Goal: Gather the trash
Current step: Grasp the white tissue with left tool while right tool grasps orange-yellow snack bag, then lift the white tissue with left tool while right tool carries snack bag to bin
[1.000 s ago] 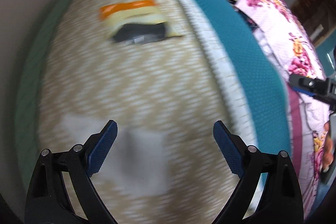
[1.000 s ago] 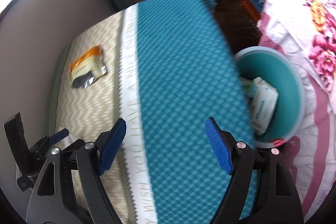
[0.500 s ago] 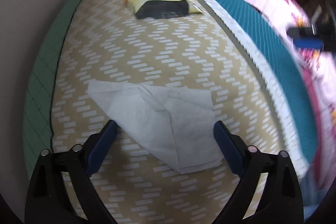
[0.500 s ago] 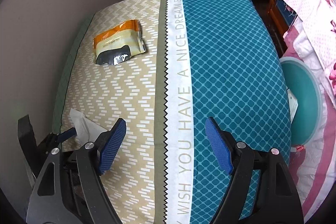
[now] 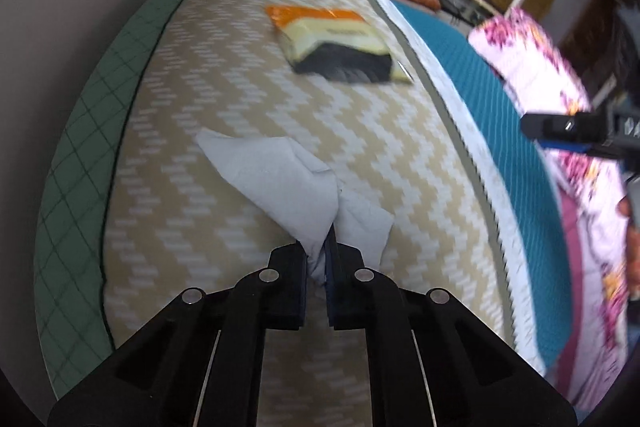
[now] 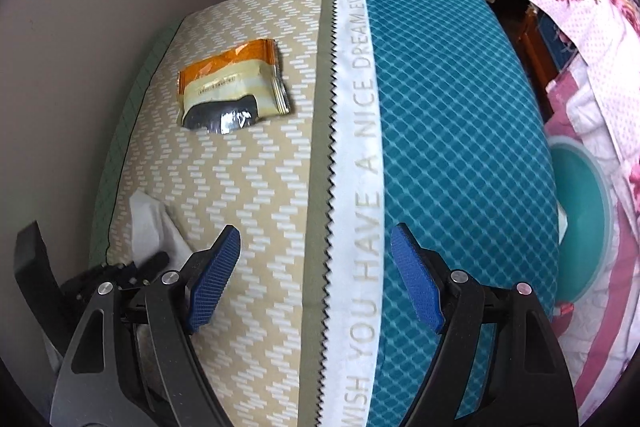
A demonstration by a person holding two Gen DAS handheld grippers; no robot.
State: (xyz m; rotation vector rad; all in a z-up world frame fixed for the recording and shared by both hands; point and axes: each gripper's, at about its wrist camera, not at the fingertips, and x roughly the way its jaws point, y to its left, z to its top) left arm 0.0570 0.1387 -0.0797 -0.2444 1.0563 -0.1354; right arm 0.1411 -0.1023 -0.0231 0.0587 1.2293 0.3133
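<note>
Left wrist | left gripper [image 5: 318, 259] now clamped on tissue [image 5: 280, 179] | earlier spread apart

Bare teal cushion [image 6: 460, 147] lies open under the right tool [image 6: 316, 279]; a wrapper [image 6: 232, 87] sits far-left.

Two hand-held grippers, black frames.
Left gripper [image 5: 316, 259]: black angular arms, silver rivets. Right gripper [image 6: 316, 267]: same build, textured blue pads [image 6: 416, 287] lining its jaws.
</note>
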